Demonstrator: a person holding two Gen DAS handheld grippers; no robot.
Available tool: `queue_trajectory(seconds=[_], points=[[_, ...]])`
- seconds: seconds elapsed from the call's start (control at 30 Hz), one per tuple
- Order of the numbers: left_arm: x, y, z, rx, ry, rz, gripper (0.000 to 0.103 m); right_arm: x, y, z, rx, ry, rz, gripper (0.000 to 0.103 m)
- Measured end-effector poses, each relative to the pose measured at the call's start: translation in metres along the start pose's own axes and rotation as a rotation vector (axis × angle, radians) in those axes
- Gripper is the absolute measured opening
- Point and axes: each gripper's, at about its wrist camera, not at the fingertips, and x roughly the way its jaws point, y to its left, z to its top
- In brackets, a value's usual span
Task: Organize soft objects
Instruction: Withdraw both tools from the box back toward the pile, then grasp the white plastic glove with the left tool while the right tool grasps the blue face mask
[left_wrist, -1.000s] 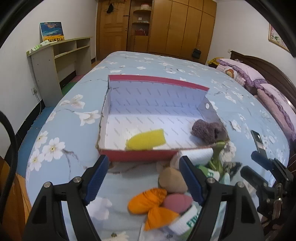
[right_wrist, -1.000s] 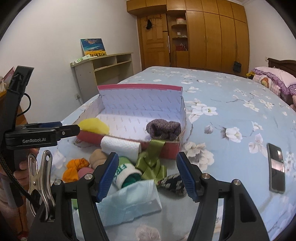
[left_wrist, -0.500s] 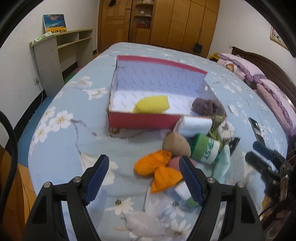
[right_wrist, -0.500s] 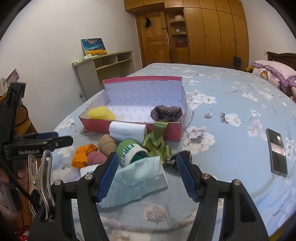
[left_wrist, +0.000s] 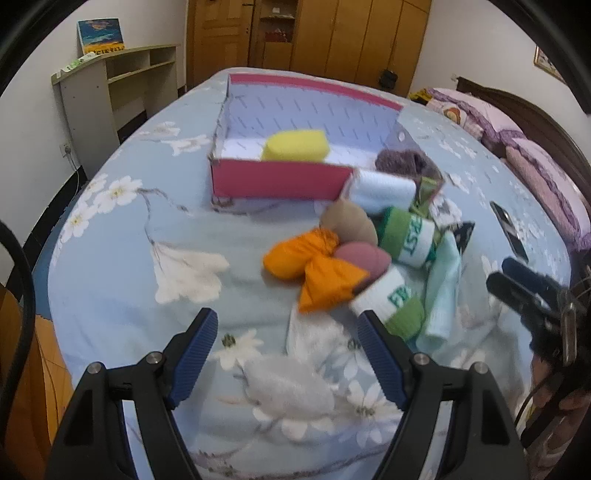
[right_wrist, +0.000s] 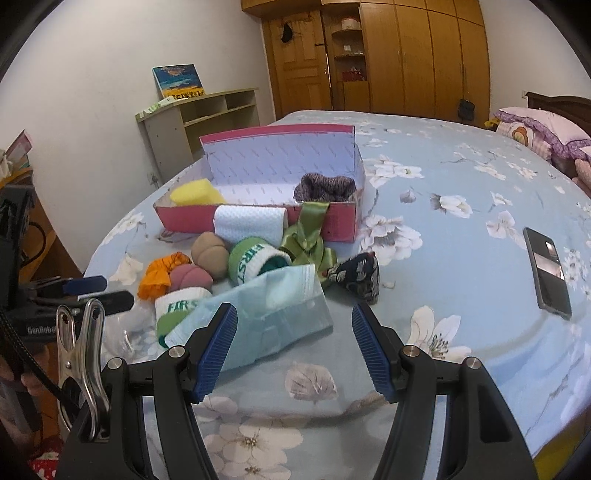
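Both my grippers have pulled back from the red box (left_wrist: 280, 181) and now hover with jaws wide and empty. The yellow sponge (left_wrist: 295, 144) lies inside it, well ahead of my left gripper (left_wrist: 286, 356). The orange cloth (left_wrist: 314, 266) sits just ahead, the pale green cloth (right_wrist: 266, 314) almost between my right gripper (right_wrist: 293, 349) jaws: next pick, I judge.

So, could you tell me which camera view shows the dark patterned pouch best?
The right wrist view: the dark patterned pouch lies unobstructed on the bedspread beside the green ribbon. The left wrist view shows only a dark corner behind the mint cloth.
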Motion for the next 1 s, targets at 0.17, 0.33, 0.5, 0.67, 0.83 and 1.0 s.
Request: queue_trajectory(seconds=[0.17,0.33,0.5,0.67,0.83,1.0], points=[[0.003,0.000,-0.012,0.008,0.011,0.008,0.082,0.000,-0.001,-0.005,0.010,0.013,-0.004,0.066],[0.009,0.002,-0.019,-0.003,0.027,0.009,0.081,0.004,0.001,-0.009,0.006,0.035,-0.008,0.066],[0.013,-0.003,-0.026,0.021,0.033,0.031,0.080,0.005,0.005,-0.011,-0.010,0.045,-0.013,0.066],[0.016,-0.005,-0.032,0.032,0.034,0.011,0.069,0.007,0.006,-0.013,-0.011,0.055,-0.009,0.066],[0.016,-0.006,-0.034,0.039,0.030,0.000,0.041,0.008,0.007,-0.014,-0.012,0.058,0.002,0.066],[0.015,-0.002,-0.034,0.020,0.035,-0.022,0.027,0.010,0.010,-0.016,-0.019,0.063,0.004,0.066]])
